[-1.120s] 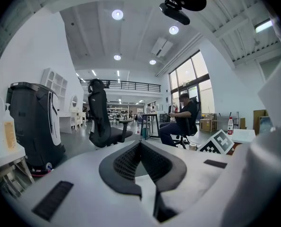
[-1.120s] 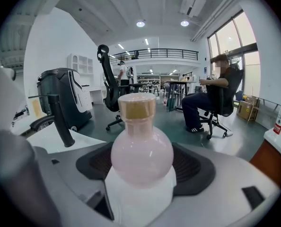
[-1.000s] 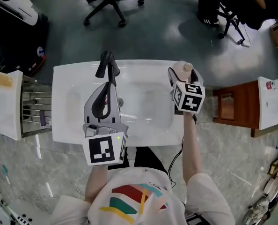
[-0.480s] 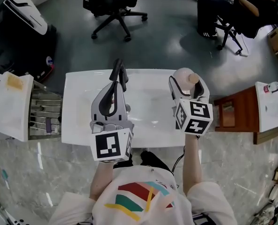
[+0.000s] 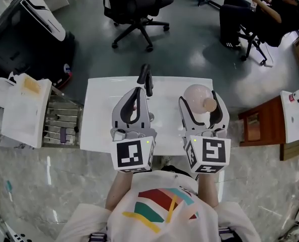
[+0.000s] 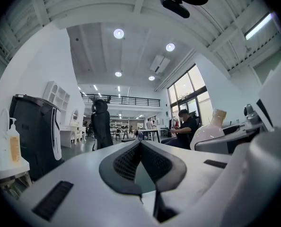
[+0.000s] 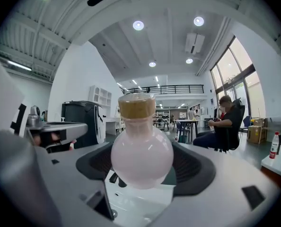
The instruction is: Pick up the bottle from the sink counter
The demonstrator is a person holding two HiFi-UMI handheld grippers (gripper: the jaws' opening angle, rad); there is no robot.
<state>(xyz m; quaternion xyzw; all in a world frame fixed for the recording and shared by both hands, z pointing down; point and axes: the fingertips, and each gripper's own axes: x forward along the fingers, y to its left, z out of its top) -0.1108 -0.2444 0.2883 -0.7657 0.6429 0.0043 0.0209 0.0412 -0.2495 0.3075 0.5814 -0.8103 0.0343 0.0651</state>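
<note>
A round pale pink bottle [image 5: 196,96] with a cork stopper sits between the fingers of my right gripper [image 5: 200,101], which is shut on its belly. The bottle is held up above the right part of the white sink counter [image 5: 100,116]. In the right gripper view the bottle [image 7: 141,150] stands upright and fills the middle between the dark pads. My left gripper [image 5: 138,92] hovers over the basin near the black faucet [image 5: 145,76], shut with nothing in it. In the left gripper view its tips [image 6: 140,144] meet, and the bottle [image 6: 207,131] shows at the right.
A metal rack [image 5: 61,126] and a white board [image 5: 21,110] stand left of the counter. A brown wooden stand [image 5: 255,126] and a white table [image 5: 294,116] stand to the right. Behind are an office chair [image 5: 134,4], a black machine [image 5: 28,29] and a seated person [image 5: 260,9].
Both grippers have drawn back toward me and come up. The right gripper has carried the bottle from the counter's far right corner up off the counter.
</note>
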